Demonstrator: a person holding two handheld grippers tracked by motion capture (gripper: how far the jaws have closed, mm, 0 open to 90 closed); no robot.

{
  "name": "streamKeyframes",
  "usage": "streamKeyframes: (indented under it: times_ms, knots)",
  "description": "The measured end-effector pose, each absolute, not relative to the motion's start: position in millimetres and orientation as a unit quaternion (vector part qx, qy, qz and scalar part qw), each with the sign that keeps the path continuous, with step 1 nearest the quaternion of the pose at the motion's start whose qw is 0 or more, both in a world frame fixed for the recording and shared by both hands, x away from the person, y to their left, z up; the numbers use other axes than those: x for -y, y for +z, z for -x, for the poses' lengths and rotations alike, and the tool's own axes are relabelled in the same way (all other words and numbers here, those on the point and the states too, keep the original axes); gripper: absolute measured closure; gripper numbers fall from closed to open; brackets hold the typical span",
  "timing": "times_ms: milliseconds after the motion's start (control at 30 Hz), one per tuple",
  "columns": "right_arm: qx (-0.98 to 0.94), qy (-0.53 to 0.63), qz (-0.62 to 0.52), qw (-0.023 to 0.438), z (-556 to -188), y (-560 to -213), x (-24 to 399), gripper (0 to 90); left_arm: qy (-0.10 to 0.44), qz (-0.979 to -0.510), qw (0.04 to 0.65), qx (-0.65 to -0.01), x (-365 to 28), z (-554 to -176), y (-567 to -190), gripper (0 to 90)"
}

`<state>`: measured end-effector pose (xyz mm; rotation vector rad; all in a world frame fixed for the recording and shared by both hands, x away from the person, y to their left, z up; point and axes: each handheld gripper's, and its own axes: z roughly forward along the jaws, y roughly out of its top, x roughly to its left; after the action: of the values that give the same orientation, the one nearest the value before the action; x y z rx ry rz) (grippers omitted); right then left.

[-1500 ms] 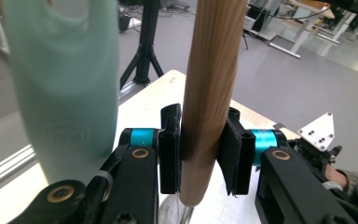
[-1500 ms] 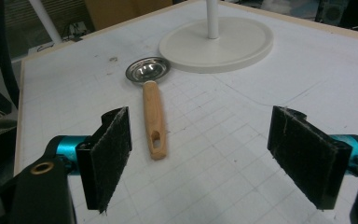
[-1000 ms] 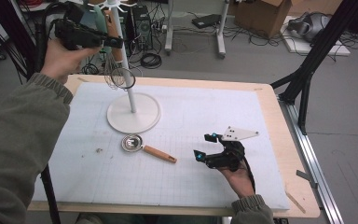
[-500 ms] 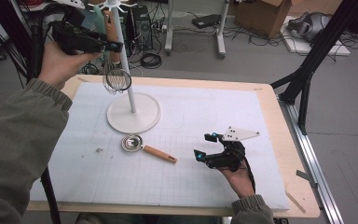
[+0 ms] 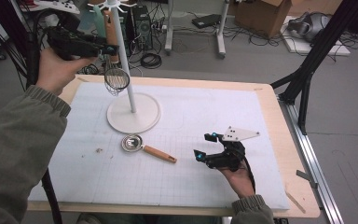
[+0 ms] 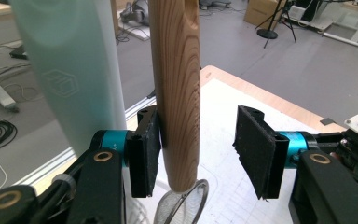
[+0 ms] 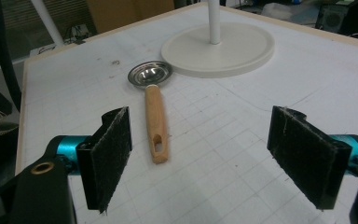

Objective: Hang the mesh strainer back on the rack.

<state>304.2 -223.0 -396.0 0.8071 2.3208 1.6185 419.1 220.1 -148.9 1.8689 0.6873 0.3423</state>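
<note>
A wire strainer (image 5: 117, 80) with a wooden handle (image 6: 177, 93) hangs upright beside the pole of a white hook stand (image 5: 123, 60). My left gripper (image 5: 109, 49) is raised at the handle, open. In the left gripper view the handle rests against one pad (image 6: 145, 151), with a clear gap to the other, and my left gripper (image 6: 200, 154) is not closed on it. A small metal scoop with a wooden handle (image 5: 147, 148) lies flat on the mat. My right gripper (image 5: 205, 145) rests low to its right, open and empty. In the right gripper view the scoop (image 7: 154, 116) lies ahead of my right gripper (image 7: 214, 158).
The stand's round base (image 5: 134, 114) sits on the white grid mat (image 5: 191, 107), towards the back left. A pale teal utensil (image 6: 74, 70) hangs from the stand next to the strainer handle. Cables, boxes and frame legs lie on the floor beyond the table's far edge.
My left hand has sunk slightly along the handle while the strainer stays hanging by the pole. The right gripper and the scoop have not moved.
</note>
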Motion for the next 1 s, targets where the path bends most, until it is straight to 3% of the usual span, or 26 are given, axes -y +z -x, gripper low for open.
streamKeyframes:
  times_ms: [367, 600, 833, 1000]
  knots:
    - [-0.778, 0.553, -0.281, 0.105, -305, -395, 230, 21.0, 0.149, -0.779, 0.537, -0.286, -229, -409, -146, 51.7]
    - [-0.773, 0.552, -0.29, 0.113, -304, -393, 240, 20.9, 0.143, -0.78, 0.545, -0.272, -228, -402, -143, 63.2]
    - [-0.764, 0.556, -0.305, 0.122, -303, -392, 253, 20.9, 0.134, -0.778, 0.555, -0.262, -227, -399, -140, 80.2]
    - [-0.761, 0.556, -0.31, 0.124, -304, -393, 258, 20.9, 0.131, -0.777, 0.559, -0.257, -226, -397, -134, 85.4]
